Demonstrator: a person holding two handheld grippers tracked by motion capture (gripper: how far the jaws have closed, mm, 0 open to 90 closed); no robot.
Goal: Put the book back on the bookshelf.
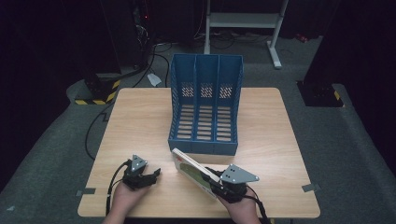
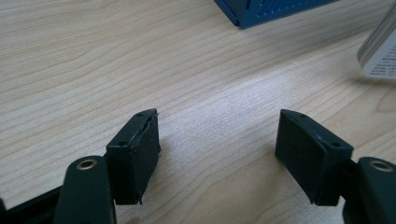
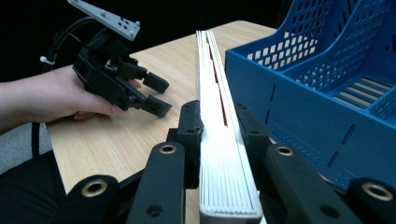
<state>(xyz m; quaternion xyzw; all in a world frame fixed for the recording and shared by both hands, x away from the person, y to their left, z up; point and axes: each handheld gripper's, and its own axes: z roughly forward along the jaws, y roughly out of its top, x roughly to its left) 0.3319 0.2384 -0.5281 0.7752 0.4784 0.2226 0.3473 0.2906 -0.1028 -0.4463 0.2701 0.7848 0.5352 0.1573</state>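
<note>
Partly hidden, right gripper [image 1: 223, 183] clamps the book [image 1: 191, 169]; left gripper [image 1: 148, 176] rests released

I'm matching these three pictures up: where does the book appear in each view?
High view: the book lies bottom centre, clamped in the right gripper.
Left gripper view: its white corner sits at the right edge, upper part.
Right gripper view: its page edge runs up the middle between the jaws.
Shared landmark: the blue file rack, beside the book.
</note>
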